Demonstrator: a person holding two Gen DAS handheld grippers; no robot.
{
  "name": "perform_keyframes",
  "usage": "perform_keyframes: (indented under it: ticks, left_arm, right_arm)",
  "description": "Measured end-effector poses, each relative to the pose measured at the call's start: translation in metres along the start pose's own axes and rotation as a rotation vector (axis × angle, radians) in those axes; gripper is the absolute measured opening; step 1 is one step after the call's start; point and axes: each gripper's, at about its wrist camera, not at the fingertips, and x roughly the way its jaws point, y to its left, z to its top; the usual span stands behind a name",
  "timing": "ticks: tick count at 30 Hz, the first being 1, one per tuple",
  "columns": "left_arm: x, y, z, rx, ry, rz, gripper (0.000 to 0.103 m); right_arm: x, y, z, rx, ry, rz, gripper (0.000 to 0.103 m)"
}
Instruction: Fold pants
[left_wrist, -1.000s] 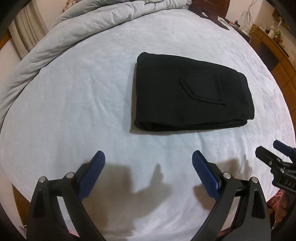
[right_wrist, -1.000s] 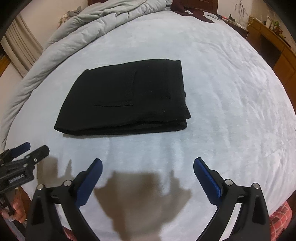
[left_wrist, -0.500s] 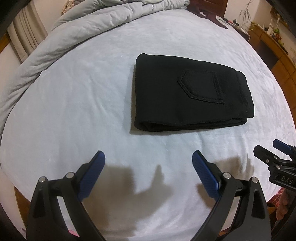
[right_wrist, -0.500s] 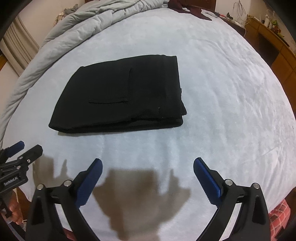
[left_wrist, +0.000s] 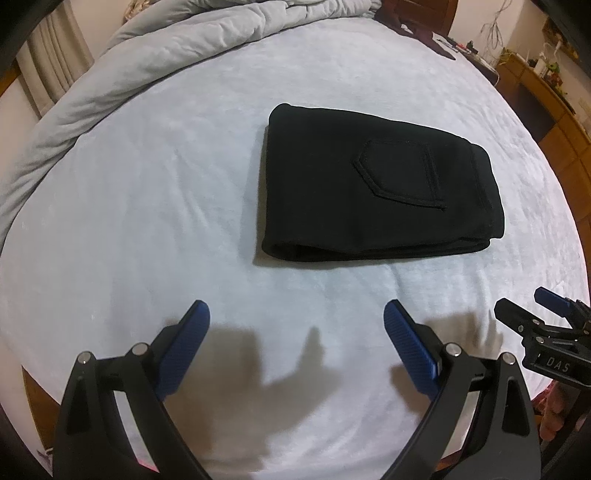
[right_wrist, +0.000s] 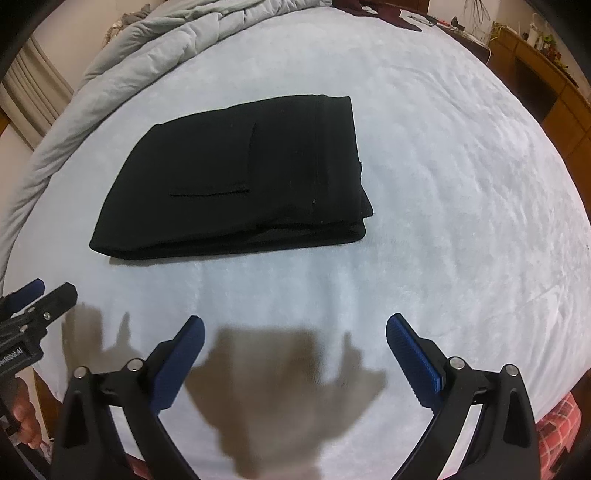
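The black pants (left_wrist: 373, 188) lie folded into a flat rectangle on the pale blue bed (left_wrist: 147, 221), back pocket facing up. They also show in the right wrist view (right_wrist: 243, 184). My left gripper (left_wrist: 297, 325) is open and empty, held above the bed's near edge, well short of the pants. My right gripper (right_wrist: 295, 339) is open and empty, also near the front edge and apart from the pants. Each gripper shows at the edge of the other's view: the right one (left_wrist: 532, 314) and the left one (right_wrist: 40, 295).
A rumpled grey duvet (left_wrist: 155, 62) is bunched along the far left of the bed. Dark clothing (right_wrist: 373, 11) lies at the far end. Wooden furniture (left_wrist: 554, 103) stands to the right. The bed's front edge is just below the grippers.
Both grippers have drawn back slightly from the pants, staying open. The pants have not moved.
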Motion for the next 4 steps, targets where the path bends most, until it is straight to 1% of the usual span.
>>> perform_keyframes:
  ticks: [4]
  left_arm:
    - [-0.0010,-0.0005,-0.0005,0.000,-0.003,-0.003,0.095]
  right_arm:
    - [0.0011,-0.0019,0.0001,0.005,0.003,-0.005,0.099]
